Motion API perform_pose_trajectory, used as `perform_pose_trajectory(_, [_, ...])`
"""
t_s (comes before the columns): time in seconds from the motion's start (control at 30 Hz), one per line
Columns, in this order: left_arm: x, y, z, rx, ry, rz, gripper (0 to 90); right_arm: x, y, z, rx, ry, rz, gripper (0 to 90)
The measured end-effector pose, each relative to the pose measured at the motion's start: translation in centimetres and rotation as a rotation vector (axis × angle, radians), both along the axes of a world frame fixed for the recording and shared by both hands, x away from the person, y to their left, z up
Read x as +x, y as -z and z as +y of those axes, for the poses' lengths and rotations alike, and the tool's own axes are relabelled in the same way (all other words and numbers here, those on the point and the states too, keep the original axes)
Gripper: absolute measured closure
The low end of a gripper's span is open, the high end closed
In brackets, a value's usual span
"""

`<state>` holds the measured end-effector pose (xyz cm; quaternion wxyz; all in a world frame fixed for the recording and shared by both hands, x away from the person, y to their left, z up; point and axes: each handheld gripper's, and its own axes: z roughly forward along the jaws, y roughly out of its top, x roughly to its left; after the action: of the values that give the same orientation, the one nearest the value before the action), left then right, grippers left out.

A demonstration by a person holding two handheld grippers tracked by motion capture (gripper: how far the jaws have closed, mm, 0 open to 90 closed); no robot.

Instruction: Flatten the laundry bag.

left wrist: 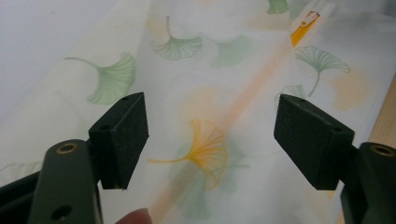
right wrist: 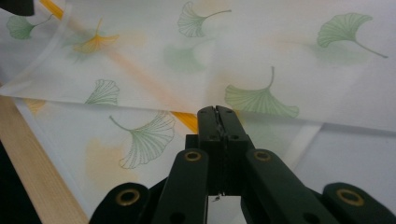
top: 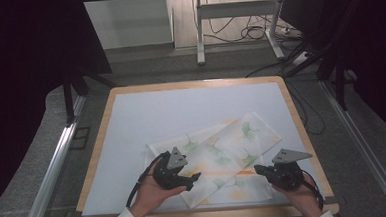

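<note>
High view. A thin white cloth (top: 218, 159) printed with green and orange leaves lies partly folded on the near half of a pale sheet (top: 171, 114) that covers a wooden table (top: 100, 143). The left gripper (top: 193, 178), held in the person's left hand (top: 153, 190), sits over the near left part of the cloth with its tips pointing right. The right gripper (top: 258, 169), in the right hand (top: 300, 195), meets the cloth's near right edge, tips pointing left. The two grippers are well apart, with the cloth between them.

Left gripper view. The jaws stand wide apart above the cloth (left wrist: 205, 93); nothing lies between the black pads (left wrist: 123, 135), and an orange leaf print shows in the gap. A fingertip (left wrist: 135, 217) shows at the lower edge, and the table's wooden rim (left wrist: 385, 121) at the right.

Right gripper view. The jaws are pressed together, and the closed tips of the right gripper (right wrist: 218, 112) sit at the edge of a folded layer of the cloth (right wrist: 261, 70). Whether that edge is pinched between them cannot be told. A lower layer of cloth extends left toward the wooden rim (right wrist: 28, 154).
</note>
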<state>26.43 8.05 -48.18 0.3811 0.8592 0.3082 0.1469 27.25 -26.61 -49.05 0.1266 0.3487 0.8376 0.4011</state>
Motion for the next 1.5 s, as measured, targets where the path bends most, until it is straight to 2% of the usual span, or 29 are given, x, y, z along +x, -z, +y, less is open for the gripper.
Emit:
perform_pose_trajectory(0.3, [-0.1,0.6,-1.6,0.025,0.058,0.029,26.2,-0.7,0.6,0.9,-0.007,-0.017,0.028,88.5])
perform_pose_trajectory(0.37, [-0.2,1.2,-2.5,0.044,0.085,0.052,25.8,-0.7,0.9,1.3,-0.014,-0.022,0.043,88.5])
perform_pose_trajectory(0.5, [-0.1,1.8,-3.4,0.051,0.107,0.070,25.5,-0.8,1.3,1.9,-0.025,-0.033,0.059,88.5])
perform_pose_trajectory(0.7, [0.1,2.3,-4.5,0.075,0.135,0.082,25.1,-1.0,1.5,2.2,-0.034,-0.043,0.066,88.5])
perform_pose_trajectory(0.93, [0.1,2.7,-6.7,0.110,0.192,0.095,24.6,-1.3,1.7,2.2,-0.038,-0.046,0.076,88.5])
perform_pose_trajectory(1.07, [0.3,3.1,-7.7,0.139,0.202,0.101,24.6,-1.2,1.9,2.2,-0.043,-0.048,0.079,88.5])
perform_pose_trajectory(1.23, [0.5,3.6,-8.0,0.159,0.202,0.115,25.1,-1.2,1.9,2.1,-0.038,-0.050,0.085,88.5])
perform_pose_trajectory(1.5, [0.7,4.0,-7.7,0.172,0.186,0.114,38.1,-1.2,2.1,2.3,-0.050,-0.060,0.095,88.3])
